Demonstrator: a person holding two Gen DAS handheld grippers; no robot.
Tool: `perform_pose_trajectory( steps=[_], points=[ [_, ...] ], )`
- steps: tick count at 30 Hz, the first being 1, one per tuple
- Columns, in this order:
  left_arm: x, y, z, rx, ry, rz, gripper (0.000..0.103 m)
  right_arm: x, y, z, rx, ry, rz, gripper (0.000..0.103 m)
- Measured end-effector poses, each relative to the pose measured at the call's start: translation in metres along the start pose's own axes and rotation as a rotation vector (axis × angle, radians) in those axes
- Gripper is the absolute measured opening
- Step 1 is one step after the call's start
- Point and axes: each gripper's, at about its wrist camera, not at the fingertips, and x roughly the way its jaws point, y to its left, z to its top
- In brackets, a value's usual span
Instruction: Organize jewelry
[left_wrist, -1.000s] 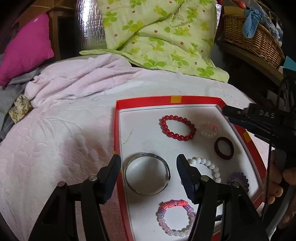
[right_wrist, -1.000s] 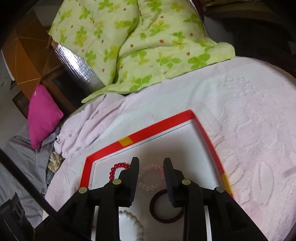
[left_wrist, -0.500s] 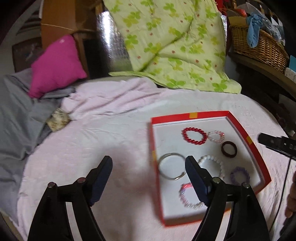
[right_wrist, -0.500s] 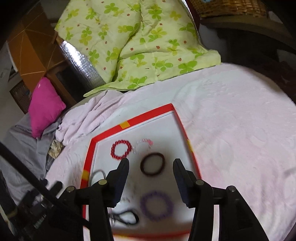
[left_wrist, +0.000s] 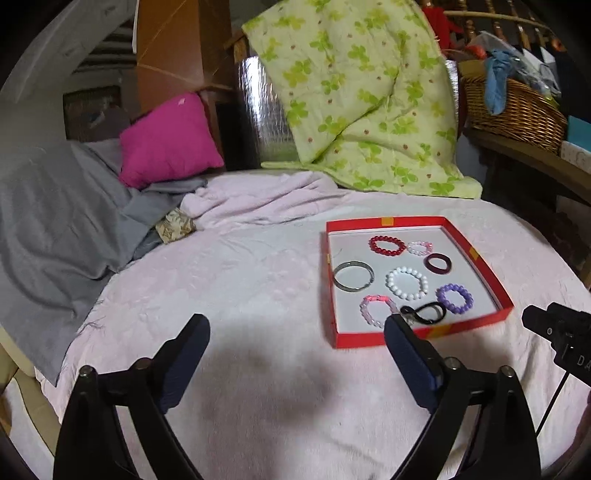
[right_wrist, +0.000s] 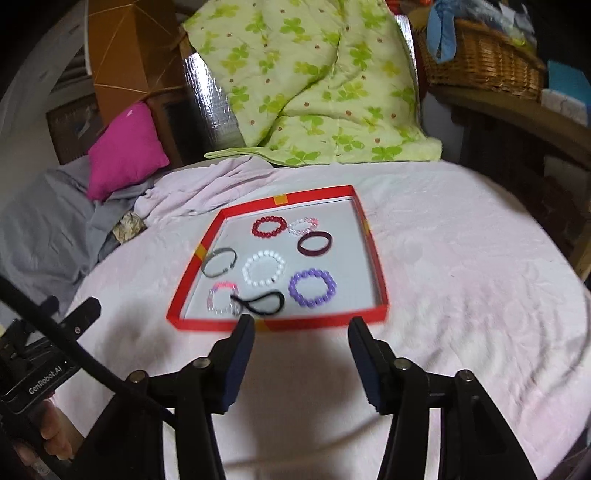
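Observation:
A red-rimmed tray (left_wrist: 484, 266) (right_wrist: 373, 251) lies on the pink bedspread. Inside lie several bracelets: red beads (left_wrist: 386, 245) (right_wrist: 269, 226), white beads (left_wrist: 407, 283) (right_wrist: 264, 268), purple beads (left_wrist: 455, 298) (right_wrist: 312, 288), a silver bangle (left_wrist: 352, 276) (right_wrist: 218, 262), a dark ring (left_wrist: 437, 263) (right_wrist: 314, 243), a pink one (left_wrist: 375, 310) and a black cord (left_wrist: 424, 313) (right_wrist: 263, 303). My left gripper (left_wrist: 297, 332) is open and empty, left of the tray's near corner. My right gripper (right_wrist: 301, 326) is open and empty, just before the tray's near rim.
A green floral quilt (left_wrist: 362, 96) and a magenta pillow (left_wrist: 168, 140) lie at the back. A grey blanket (left_wrist: 55, 229) covers the left. A wicker basket (left_wrist: 513, 107) stands on a shelf at the right. The pink bedspread (left_wrist: 240, 288) surrounds the tray.
Both grippers have pulled back and up from over the tray and opened wider. The whole tray shows in both views now.

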Motion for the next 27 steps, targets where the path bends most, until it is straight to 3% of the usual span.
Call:
perform_pose_trajectory(
  steps=[7,10,15,27],
  points=[
    [0.010,-0.019,-0.001,0.160,-0.038,0.002,0.096,0.009,0.005,-0.009,-0.020,0.032,-0.016,0.059],
    [0.021,-0.018,0.002,0.135,-0.006,-0.037,0.096,0.013,0.012,-0.009,-0.051,0.030,-0.037,0.059],
    [0.025,-0.020,0.005,0.124,-0.015,0.007,0.096,0.013,0.017,-0.006,-0.077,0.015,-0.056,0.060],
    [0.030,-0.022,0.010,0.053,-0.003,-0.025,0.096,0.005,0.022,-0.003,-0.128,-0.038,-0.125,0.060]
  ],
)
